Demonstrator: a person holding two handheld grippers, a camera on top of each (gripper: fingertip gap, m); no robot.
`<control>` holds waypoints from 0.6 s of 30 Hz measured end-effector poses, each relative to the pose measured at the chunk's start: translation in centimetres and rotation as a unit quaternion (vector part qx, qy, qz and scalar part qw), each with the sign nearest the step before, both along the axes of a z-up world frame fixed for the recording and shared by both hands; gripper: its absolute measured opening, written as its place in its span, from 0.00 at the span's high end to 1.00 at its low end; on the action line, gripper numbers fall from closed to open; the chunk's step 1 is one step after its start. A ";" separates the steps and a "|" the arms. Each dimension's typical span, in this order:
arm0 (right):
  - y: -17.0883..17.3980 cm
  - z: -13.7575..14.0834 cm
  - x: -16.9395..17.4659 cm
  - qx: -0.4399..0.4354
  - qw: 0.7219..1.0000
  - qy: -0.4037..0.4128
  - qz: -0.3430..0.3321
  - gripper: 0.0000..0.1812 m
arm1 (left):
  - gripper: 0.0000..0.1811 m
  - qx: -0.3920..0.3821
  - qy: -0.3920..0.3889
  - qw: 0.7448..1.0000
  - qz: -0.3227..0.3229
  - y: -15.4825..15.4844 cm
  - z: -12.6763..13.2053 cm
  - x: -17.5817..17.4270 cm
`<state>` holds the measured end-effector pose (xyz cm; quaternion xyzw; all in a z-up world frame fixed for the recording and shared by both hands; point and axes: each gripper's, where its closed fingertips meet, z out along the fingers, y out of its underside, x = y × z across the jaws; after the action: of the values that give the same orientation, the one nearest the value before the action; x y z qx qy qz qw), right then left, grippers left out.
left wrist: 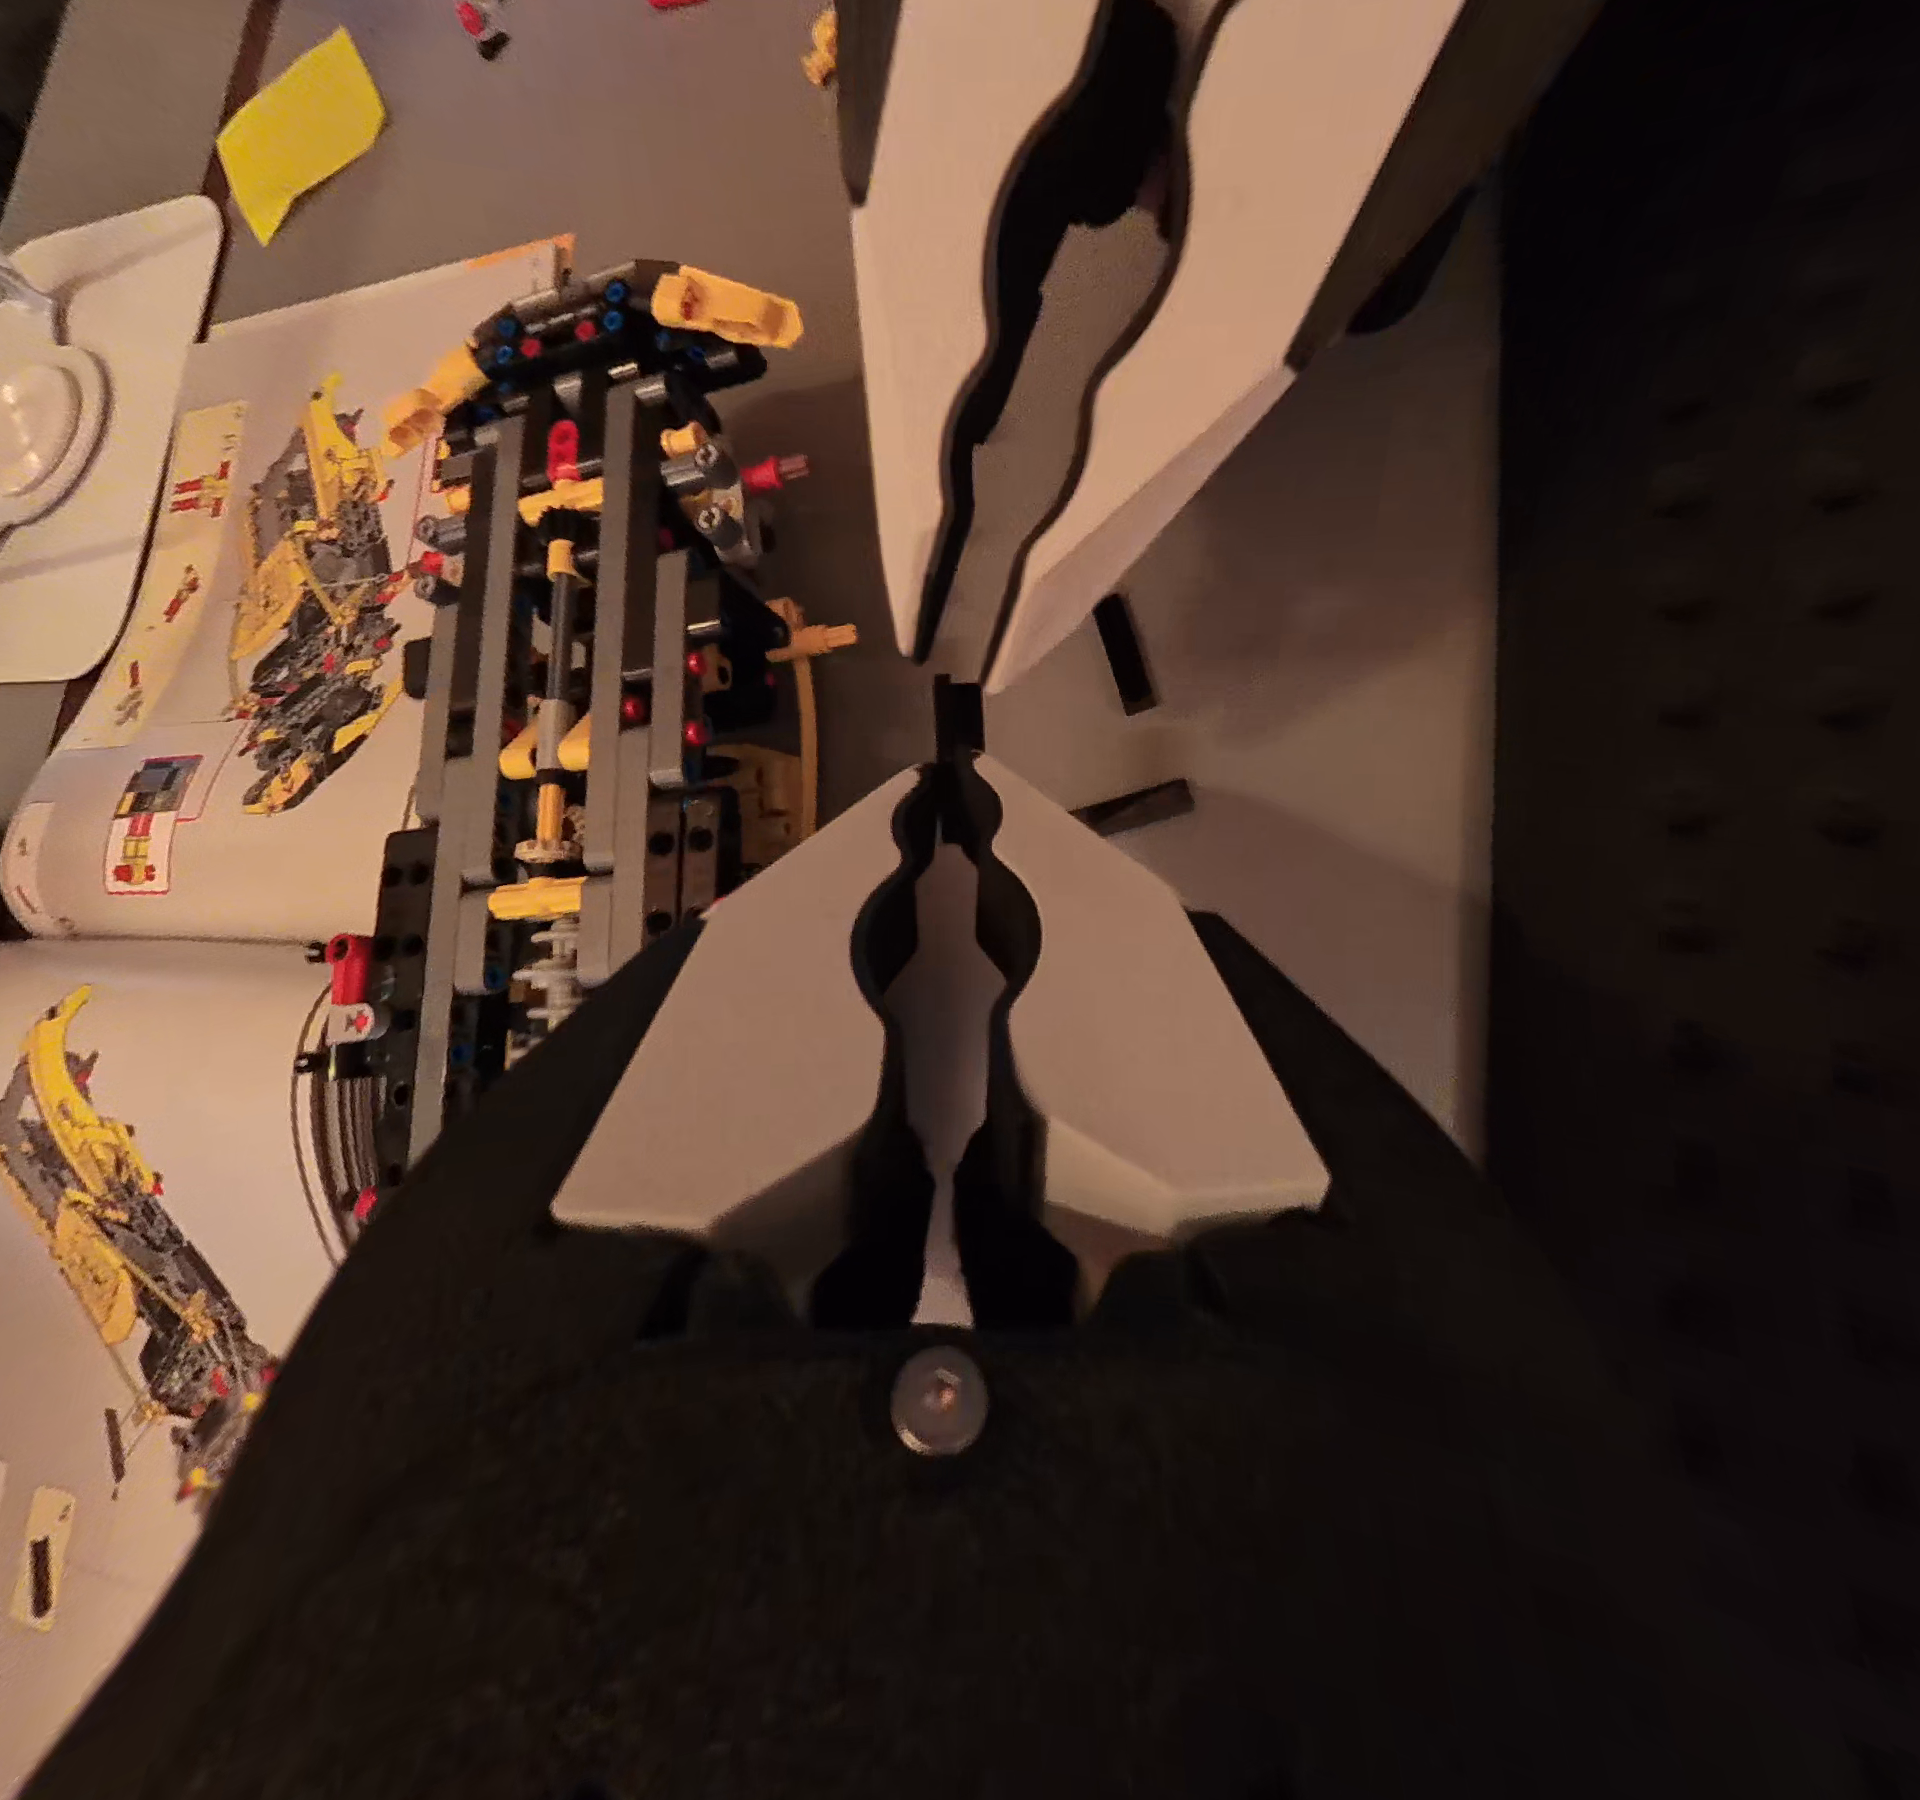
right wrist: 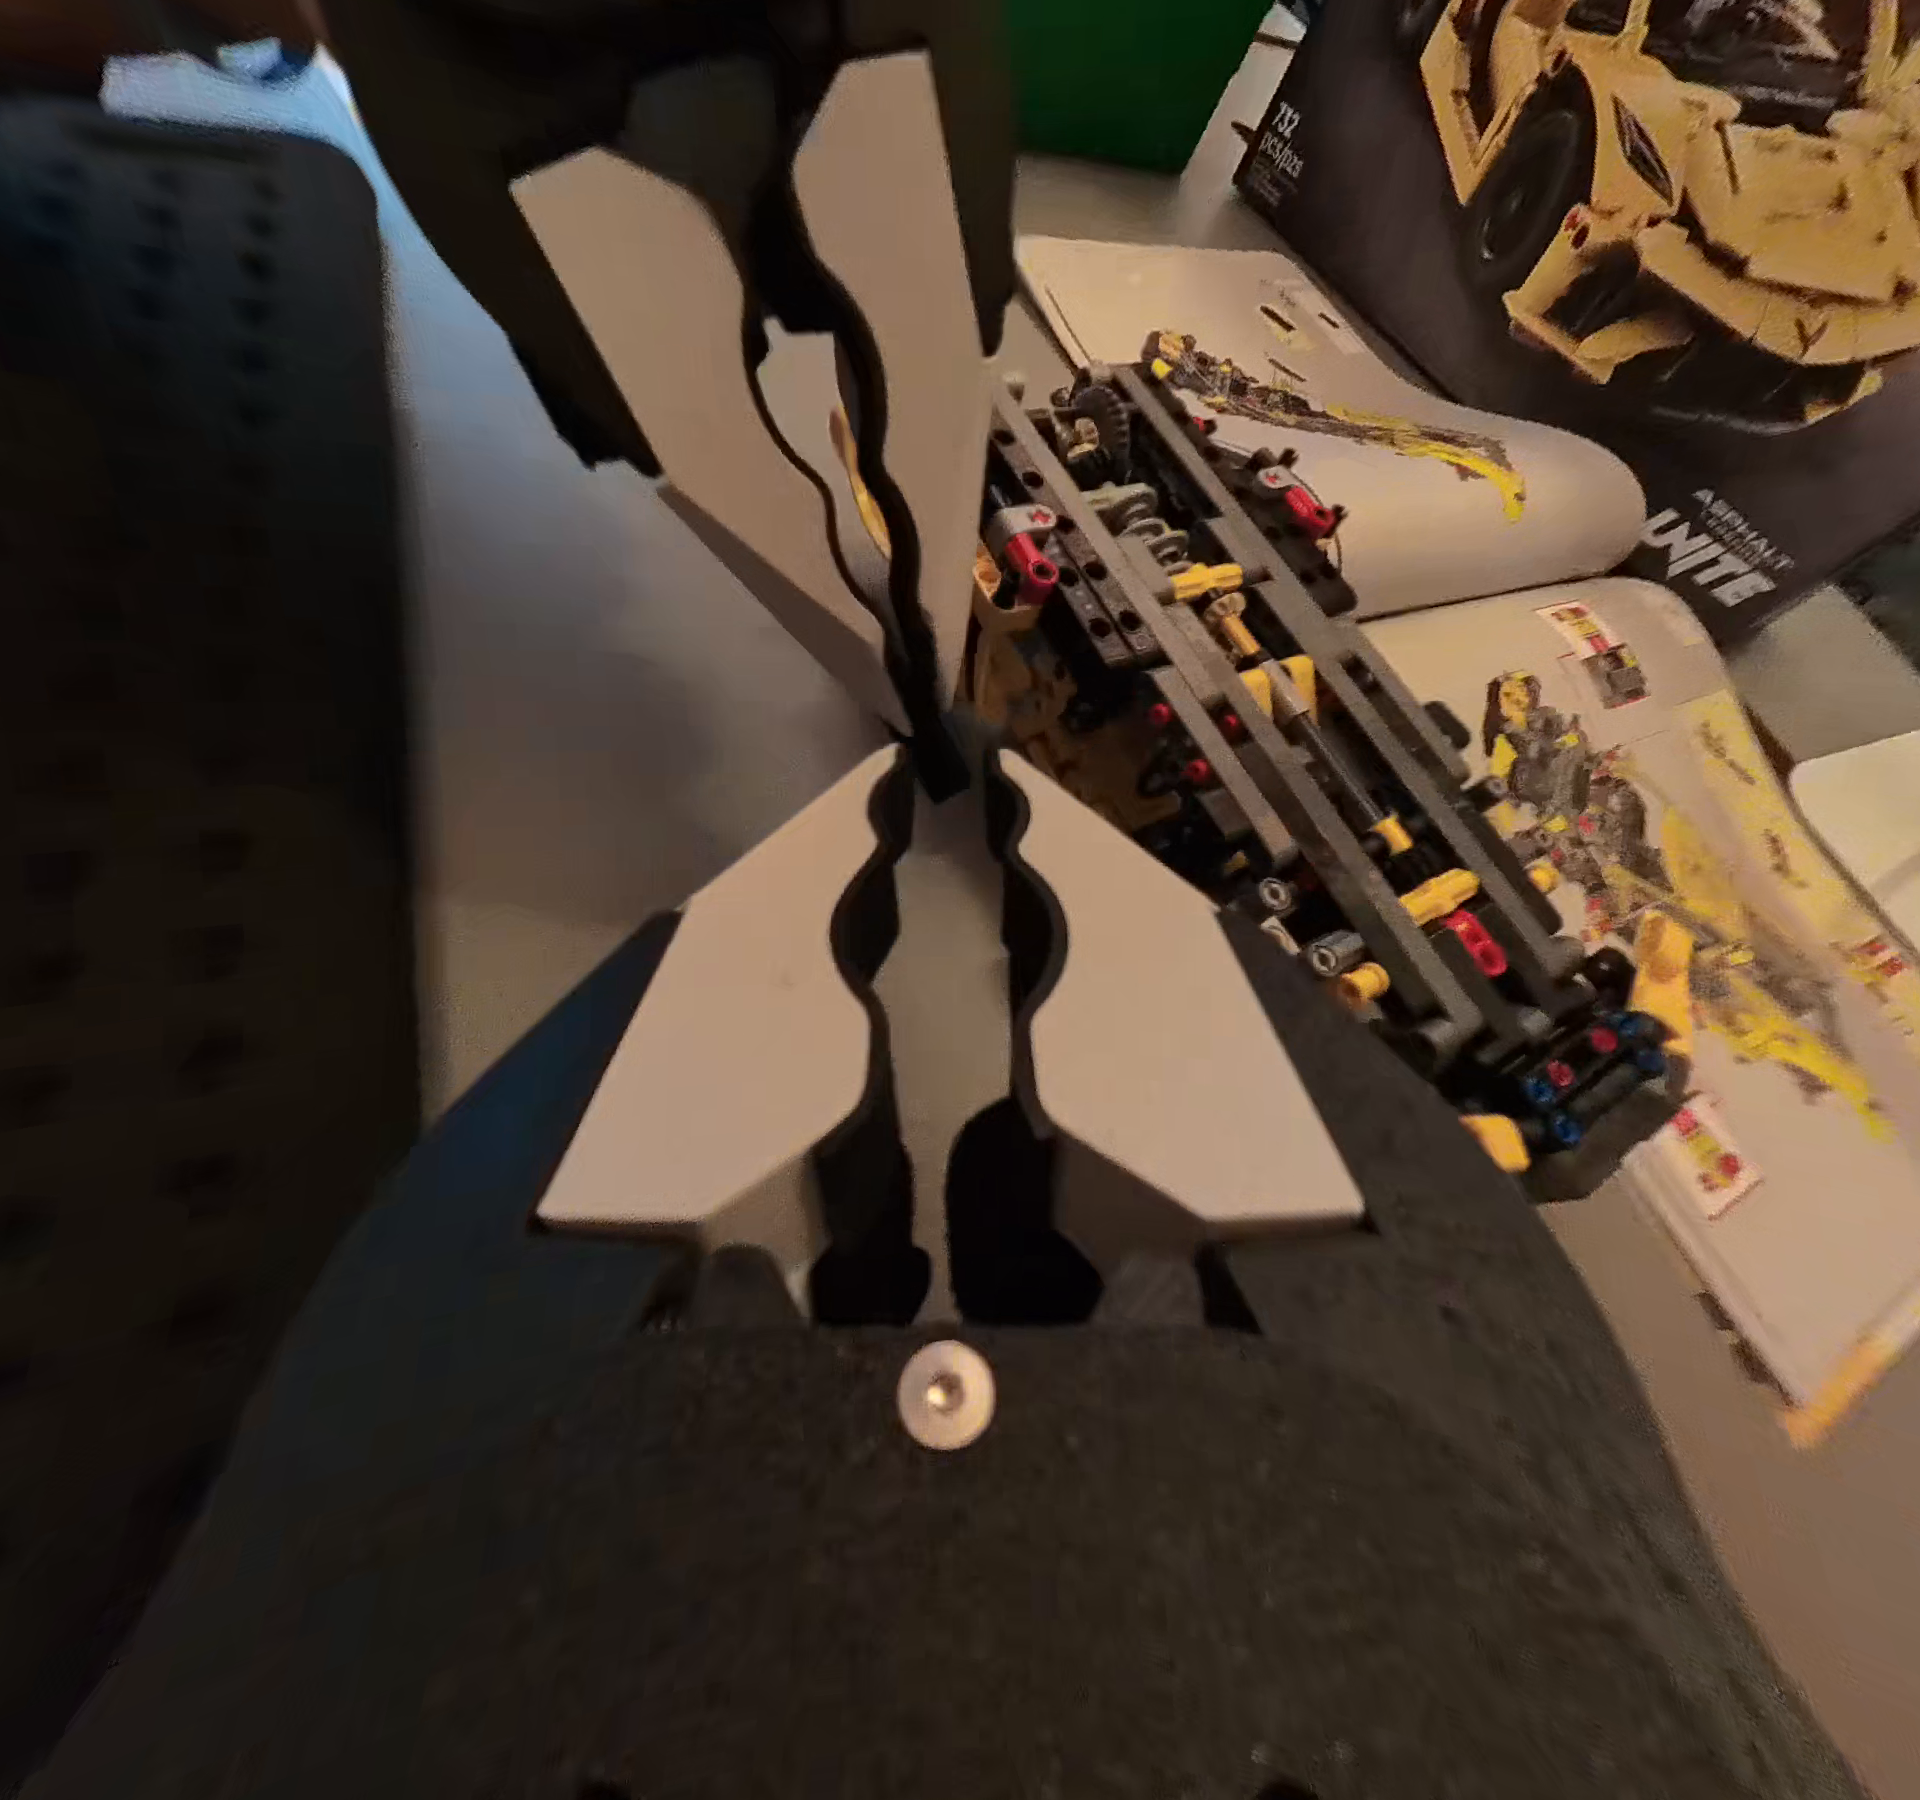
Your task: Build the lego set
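Two handheld grippers meet tip to tip above a grey table (left wrist: 1299,815), where the left gripper (left wrist: 948,774) pinches one end of a small black lego piece (left wrist: 956,716) and the right gripper (left wrist: 951,664) comes down on its other end (from the right wrist view, its own fingers (right wrist: 862,794) sit around the piece without clearly clamping it). Just beside them, the half-built grey, black and yellow lego chassis (left wrist: 582,670) lies on the open instruction booklet (left wrist: 291,524), with the set's box (right wrist: 1662,192) behind
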<state>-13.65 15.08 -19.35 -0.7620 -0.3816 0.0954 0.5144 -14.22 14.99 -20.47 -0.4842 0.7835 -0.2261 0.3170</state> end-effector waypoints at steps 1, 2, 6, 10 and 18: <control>0.0 0.0 0.0 0.005 1.000 -0.015 0.009 0.96 | 0.99 0.004 0.006 1.000 -0.008 -0.2 -0.1 0.0; 0.0 0.0 0.0 0.004 0.999 -0.025 0.019 0.96 | 0.99 0.008 0.011 1.000 -0.015 -0.3 -0.2 0.0; -0.6 -1.2 -0.1 -0.047 0.994 -0.074 0.067 0.92 | 0.99 0.027 0.017 0.999 -0.032 -0.7 -0.2 0.4; -0.3 -1.4 0.4 -0.049 0.987 -0.123 0.087 0.95 | 0.99 0.048 0.016 0.998 -0.035 -0.6 -0.1 0.8; 1.0 -0.2 1.8 -0.098 0.985 -0.093 0.108 0.99 | 0.98 0.052 -0.020 0.998 0.013 1.5 0.5 1.3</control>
<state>-11.89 16.10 -19.52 -0.7688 -0.4964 0.1162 0.3860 -12.88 16.48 -20.01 -0.4722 0.7814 -0.1904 0.3607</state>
